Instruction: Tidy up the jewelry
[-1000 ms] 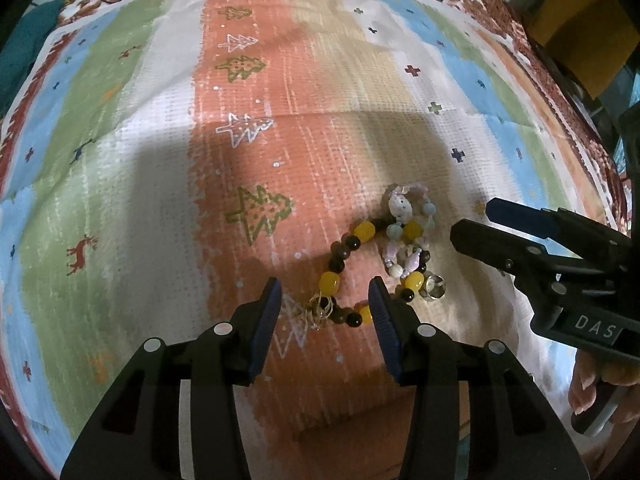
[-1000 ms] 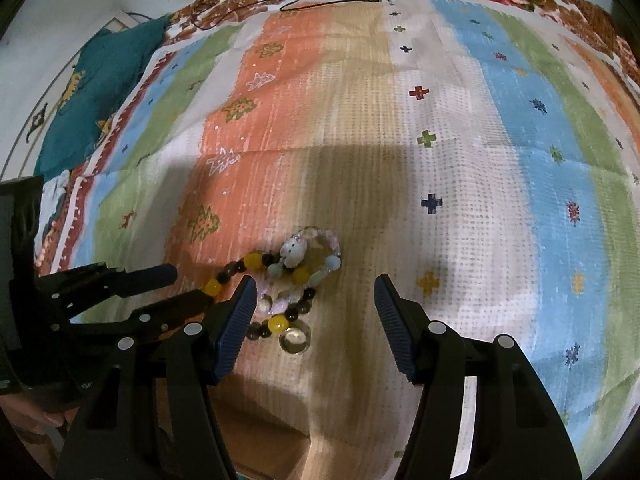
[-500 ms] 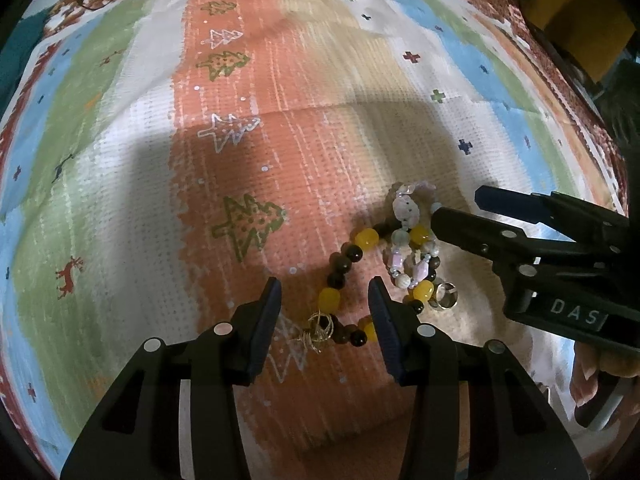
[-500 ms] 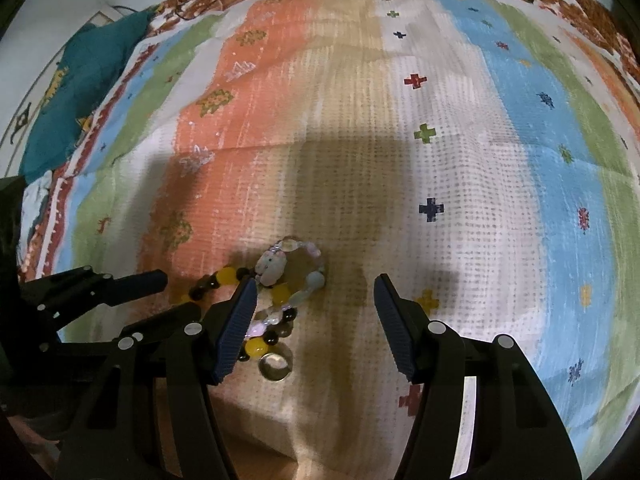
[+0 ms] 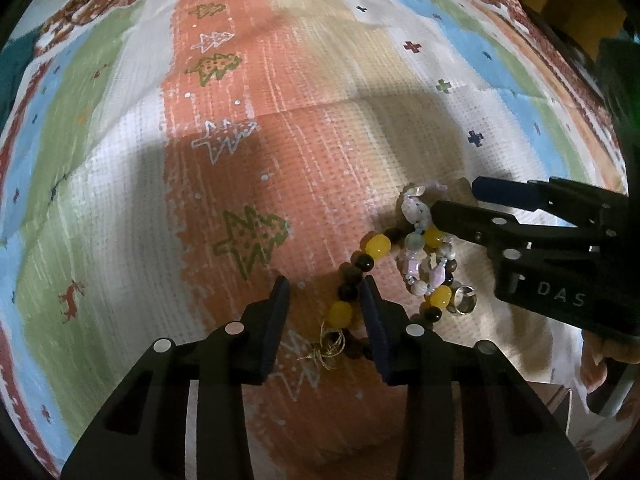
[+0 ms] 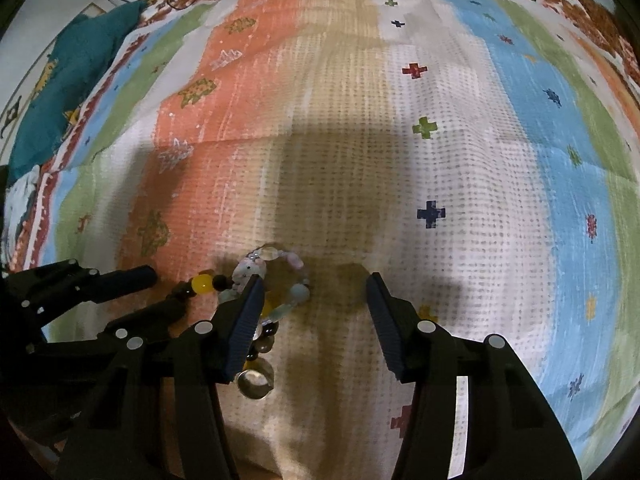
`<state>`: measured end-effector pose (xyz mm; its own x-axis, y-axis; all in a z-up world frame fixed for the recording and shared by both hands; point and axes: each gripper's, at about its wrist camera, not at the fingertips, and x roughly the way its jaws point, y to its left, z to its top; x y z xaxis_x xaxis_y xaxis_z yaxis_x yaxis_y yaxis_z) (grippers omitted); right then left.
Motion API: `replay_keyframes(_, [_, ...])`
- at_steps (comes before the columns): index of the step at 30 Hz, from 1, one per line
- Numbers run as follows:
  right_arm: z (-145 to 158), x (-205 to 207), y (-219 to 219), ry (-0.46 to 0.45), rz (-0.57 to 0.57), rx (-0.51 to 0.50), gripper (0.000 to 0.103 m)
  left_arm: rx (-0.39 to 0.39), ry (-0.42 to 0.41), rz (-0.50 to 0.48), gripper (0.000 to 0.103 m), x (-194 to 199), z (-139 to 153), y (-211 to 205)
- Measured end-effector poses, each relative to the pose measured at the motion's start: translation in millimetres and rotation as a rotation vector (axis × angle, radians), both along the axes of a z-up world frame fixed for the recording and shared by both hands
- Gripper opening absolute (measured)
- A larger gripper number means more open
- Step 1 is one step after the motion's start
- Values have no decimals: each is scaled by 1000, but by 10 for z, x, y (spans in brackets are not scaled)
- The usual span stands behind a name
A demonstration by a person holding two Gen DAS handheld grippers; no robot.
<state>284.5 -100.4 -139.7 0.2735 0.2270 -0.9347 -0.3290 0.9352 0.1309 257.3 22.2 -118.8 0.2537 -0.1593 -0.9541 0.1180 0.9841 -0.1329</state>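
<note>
Left wrist: left tongs (image 5: 325,292) straddle beaded bracelet (image 5: 374,246) on cloth (image 5: 304,128)

We are losing part of the dark-and-yellow bracelet (image 5: 362,264) behind the left gripper (image 5: 325,294): its right finger (image 5: 374,320) is covering the lowest beads. In the right wrist view the right gripper's (image 6: 314,294) left finger (image 6: 244,324) is hiding the middle of the pale bracelet (image 6: 298,292) and overlapping the ring's (image 6: 255,380) upper edge. We are seeing the gold earring (image 5: 330,346) as a small tangle of wire, too fine to make out its shape. A hand (image 5: 600,360) is showing only as a sliver under the other gripper's body. The teal cloth (image 6: 70,80) is running off the frame's left edge.
</note>
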Motion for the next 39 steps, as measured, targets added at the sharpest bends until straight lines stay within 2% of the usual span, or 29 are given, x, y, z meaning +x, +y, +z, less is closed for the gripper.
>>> replay_keyframes(4, [-40,10,17,-17,9,-52,36,34,-6,-19,26,8,-11,-24])
replay_keyframes(7, [-42,23,-10,-19,5,-62,29,41,-4,-34,12,27,-33,-33])
replay_keyframes(10, [-35,17,-6,-27,12,-65,16,45,-6,-40,11,48,-41,-94])
replay_keyframes(12, [-19,7,11,-36,22,-76,11,36,-9,-37,11,43,-33,-88])
replay_keyframes(22, [253,-152,23,-71,46,-30,11,-34,-43,-19,11,-58,179,35])
replay_keyframes(30, [473,-301,81,-129,64,-22,11,-62,-88,-19,11,-255,425,76])
replay_keyframes(39, [688,-446,87,-171,82,15,11,-101,-141,4,11,-265,647,67])
